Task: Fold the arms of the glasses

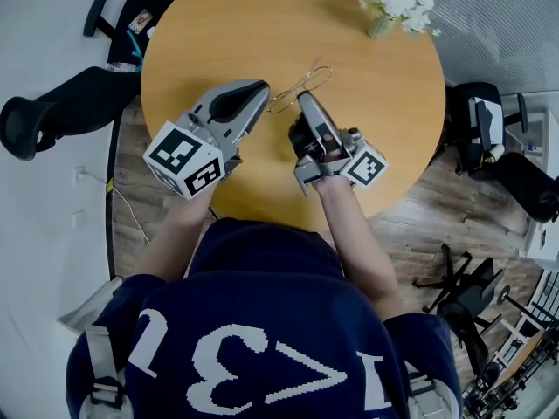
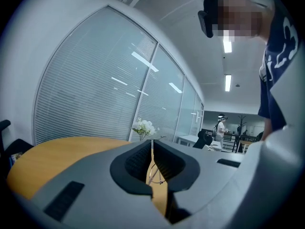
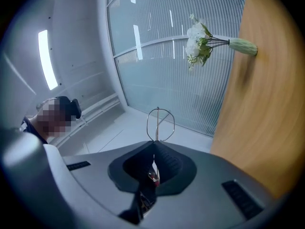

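Observation:
Thin wire-framed glasses (image 1: pixel 316 78) are held just above the round wooden table (image 1: pixel 218 24) near its middle. My right gripper (image 1: pixel 305 99) is turned on its side and shut on them; in the right gripper view one lens loop (image 3: pixel 160 123) sticks out past the closed tips (image 3: pixel 156 142). My left gripper (image 1: pixel 260 88) sits just left of the glasses, jaws together with only a thin slit between them. Through that slit in the left gripper view (image 2: pixel 152 142) part of the wire frame (image 2: pixel 155 175) shows. Whether the left tips touch the frame is unclear.
A small vase of white flowers (image 1: pixel 397 0) stands at the table's far right edge. Office chairs stand on the floor to the left (image 1: pixel 52 112) and right (image 1: pixel 498 147) of the table. Another person (image 2: pixel 220 128) stands far off in the room.

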`<move>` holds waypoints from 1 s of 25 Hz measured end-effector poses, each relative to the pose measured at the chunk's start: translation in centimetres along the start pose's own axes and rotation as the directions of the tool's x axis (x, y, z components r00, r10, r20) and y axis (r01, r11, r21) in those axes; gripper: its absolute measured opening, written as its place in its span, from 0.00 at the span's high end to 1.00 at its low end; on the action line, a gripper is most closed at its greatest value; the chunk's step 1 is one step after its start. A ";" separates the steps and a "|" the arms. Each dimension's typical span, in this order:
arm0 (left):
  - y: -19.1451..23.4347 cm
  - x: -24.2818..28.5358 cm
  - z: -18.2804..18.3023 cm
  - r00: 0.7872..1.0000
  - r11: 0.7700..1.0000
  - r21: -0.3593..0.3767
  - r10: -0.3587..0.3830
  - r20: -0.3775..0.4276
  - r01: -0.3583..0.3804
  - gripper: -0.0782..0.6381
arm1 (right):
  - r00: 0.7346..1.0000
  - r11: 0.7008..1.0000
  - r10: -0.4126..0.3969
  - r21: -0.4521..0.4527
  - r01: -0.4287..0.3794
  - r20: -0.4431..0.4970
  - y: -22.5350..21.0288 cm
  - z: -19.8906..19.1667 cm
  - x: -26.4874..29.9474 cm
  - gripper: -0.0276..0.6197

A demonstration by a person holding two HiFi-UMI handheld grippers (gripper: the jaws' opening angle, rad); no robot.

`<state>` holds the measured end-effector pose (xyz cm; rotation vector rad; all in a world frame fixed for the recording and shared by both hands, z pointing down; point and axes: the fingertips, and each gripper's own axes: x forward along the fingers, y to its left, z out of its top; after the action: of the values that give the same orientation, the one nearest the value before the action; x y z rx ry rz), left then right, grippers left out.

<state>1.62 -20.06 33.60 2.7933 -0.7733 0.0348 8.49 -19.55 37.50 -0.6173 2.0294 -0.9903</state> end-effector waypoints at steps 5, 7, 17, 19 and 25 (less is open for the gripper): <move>1.7 -1.1 -0.4 0.995 0.994 0.051 0.096 -0.004 -0.096 0.86 | 0.996 0.997 -0.083 -0.006 0.083 0.033 -1.3 0.9 -0.5 0.91; 2.3 -1.5 -0.6 0.990 0.988 0.061 0.139 0.007 -0.140 0.86 | 0.991 0.992 -0.126 -0.012 0.127 0.045 -1.9 1.3 -0.8 0.91; 2.8 -2.3 -2.7 0.984 0.983 0.026 0.179 -0.004 -0.179 0.86 | 0.892 0.898 -0.432 0.158 0.411 0.135 -8.5 2.0 -4.2 0.91; 3.0 -2.5 -3.2 0.983 0.983 0.019 0.184 -0.013 -0.184 0.86 | 0.855 0.859 -0.496 0.232 0.456 0.155 -10.7 1.5 -5.5 0.91; 3.8 -3.6 -5.0 0.976 0.977 -0.005 0.213 -0.043 -0.213 0.86 | 0.726 0.713 -0.674 0.378 0.591 0.136 -17.1 -1.3 -9.3 0.91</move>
<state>-3.17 -20.22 39.01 2.6786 -1.0554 0.1272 14.23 -22.39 55.91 -1.2566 1.3740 -1.4999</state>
